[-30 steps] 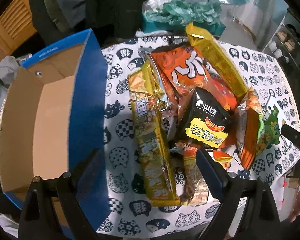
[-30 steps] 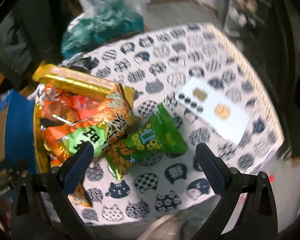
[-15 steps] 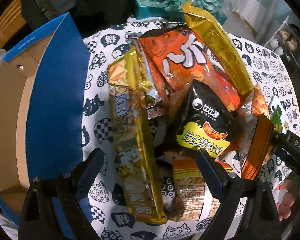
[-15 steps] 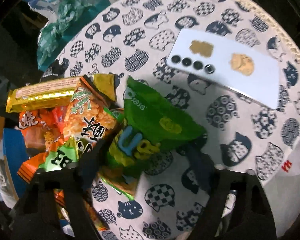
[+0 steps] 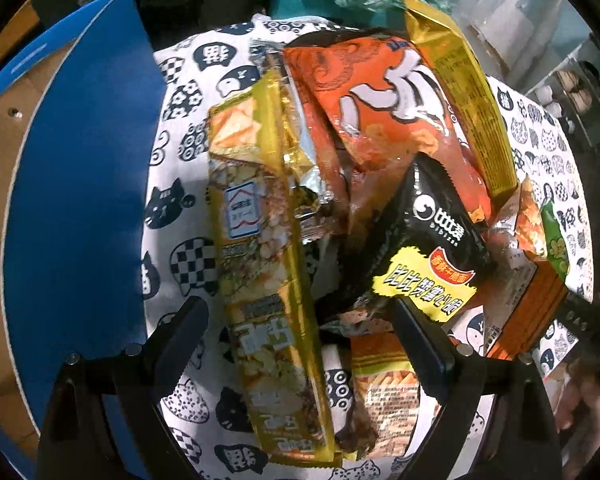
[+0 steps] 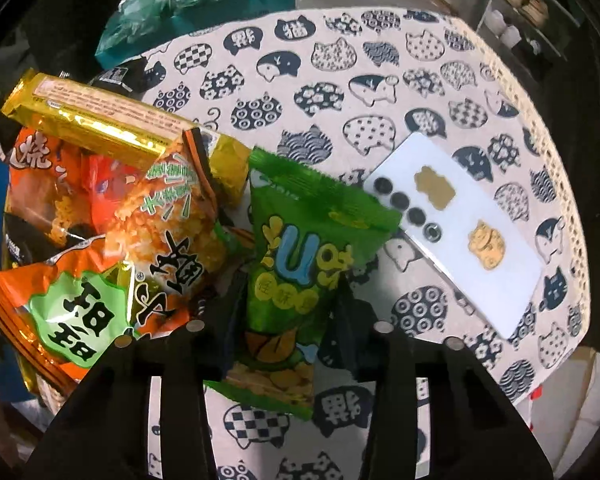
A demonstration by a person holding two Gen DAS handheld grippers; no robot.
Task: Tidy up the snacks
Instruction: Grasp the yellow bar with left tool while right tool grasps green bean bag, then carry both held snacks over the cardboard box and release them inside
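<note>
- As its jaws have just been closing, the right claw [image 6: 286, 312] pinches the green snack packet [image 6: 300, 256], at five o'clock of the pile, mid-body.
- Light, crinkly, slippery film; contents crush easily.
- Left claw [image 5: 300, 344] hangs open over the long yellow packet [image 5: 268, 280].

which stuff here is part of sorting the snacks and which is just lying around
Part of the job:
- green snack bag, between the closing right gripper fingers
- long yellow snack pack
- big orange bag
- black bag
- gold pack
- blue cardboard box
- left gripper, open

Just lying about:
- white phone
- teal plastic bag
- cat-print tablecloth
</note>
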